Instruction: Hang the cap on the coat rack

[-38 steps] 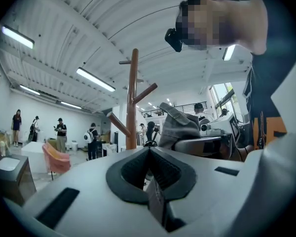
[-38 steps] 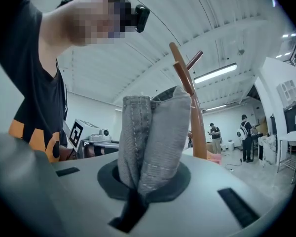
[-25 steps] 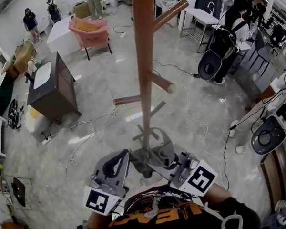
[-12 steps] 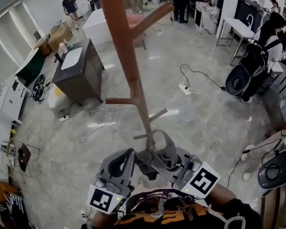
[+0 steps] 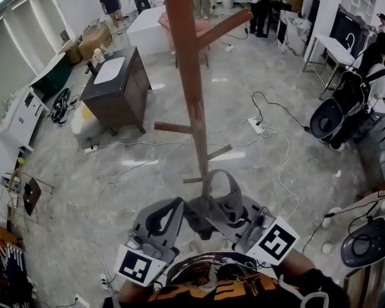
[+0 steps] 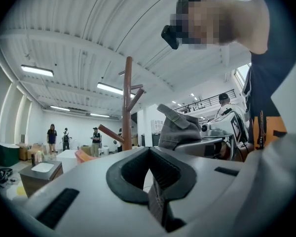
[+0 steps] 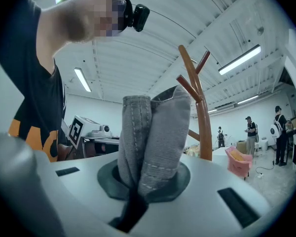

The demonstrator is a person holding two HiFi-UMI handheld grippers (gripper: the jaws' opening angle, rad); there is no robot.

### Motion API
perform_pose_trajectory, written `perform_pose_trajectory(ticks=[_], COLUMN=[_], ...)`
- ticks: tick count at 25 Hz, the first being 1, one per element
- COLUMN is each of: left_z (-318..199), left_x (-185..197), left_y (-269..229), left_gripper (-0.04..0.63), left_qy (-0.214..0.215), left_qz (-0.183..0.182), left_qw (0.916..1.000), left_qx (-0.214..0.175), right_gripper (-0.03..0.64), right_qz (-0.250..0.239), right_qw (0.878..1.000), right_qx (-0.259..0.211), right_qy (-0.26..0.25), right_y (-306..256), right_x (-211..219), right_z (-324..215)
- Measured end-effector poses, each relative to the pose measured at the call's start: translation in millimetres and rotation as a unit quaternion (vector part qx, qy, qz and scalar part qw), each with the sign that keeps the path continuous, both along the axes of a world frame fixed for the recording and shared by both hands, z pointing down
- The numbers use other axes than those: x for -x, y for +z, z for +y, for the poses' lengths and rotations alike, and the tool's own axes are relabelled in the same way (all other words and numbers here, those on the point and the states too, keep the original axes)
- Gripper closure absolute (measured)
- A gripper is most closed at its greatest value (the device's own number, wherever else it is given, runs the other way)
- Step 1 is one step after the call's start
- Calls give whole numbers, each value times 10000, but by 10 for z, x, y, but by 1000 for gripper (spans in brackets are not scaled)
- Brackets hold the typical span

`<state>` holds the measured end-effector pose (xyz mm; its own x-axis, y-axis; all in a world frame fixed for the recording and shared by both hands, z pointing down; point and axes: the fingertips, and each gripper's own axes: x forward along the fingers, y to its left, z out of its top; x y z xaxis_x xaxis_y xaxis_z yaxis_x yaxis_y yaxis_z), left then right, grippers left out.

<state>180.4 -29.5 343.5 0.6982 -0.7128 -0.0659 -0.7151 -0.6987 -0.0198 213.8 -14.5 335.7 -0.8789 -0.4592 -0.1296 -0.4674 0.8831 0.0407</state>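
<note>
**A:** What does the head view give us that the gripper views don't?

**B:** The layout. We see the coat rack (image 5: 190,88) rising from the pale floor (image 5: 289,140), with pegs at several heights. The cap (image 5: 219,201) sits low, right by the foot of the post and between our two grippers. We can't tell whether it touches the wood.

**A:** And from the grippers themselves?

**B:** The right gripper view shows us the grip. The right gripper (image 7: 143,181) has its jaws pinched narrow on a fold of the cap, which stands straight up out of them. The left gripper view shows the left gripper (image 6: 150,174) with its jaws together and nothing between them. There the cap is off to one side, clear of those jaws.

**A:** How does the cap look to us?

**B:** It is grey woven cloth with paler stitched seams, crumpled and doubled over at the pinch. From above, a rounded band arches over an opening.
</note>
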Motion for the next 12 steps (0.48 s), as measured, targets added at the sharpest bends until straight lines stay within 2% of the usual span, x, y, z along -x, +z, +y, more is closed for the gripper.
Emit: perform_pose_trajectory(ticks=[7, 12], left_z=[-76, -137], left_x=[236, 340], left_y=[-2, 64], left_gripper=[572, 572], left_qy=[5, 19], left_qz=[74, 143], left_qw=[10000, 9999], left_qx=[-2, 48], right_gripper=[581, 581], right_qz=[-3, 233], right_qw=[10000, 9996], right_qx=[12, -176], right_qy=[50, -6], right_y=[-236, -566], right_x=[93, 127], right_z=[-158, -261])
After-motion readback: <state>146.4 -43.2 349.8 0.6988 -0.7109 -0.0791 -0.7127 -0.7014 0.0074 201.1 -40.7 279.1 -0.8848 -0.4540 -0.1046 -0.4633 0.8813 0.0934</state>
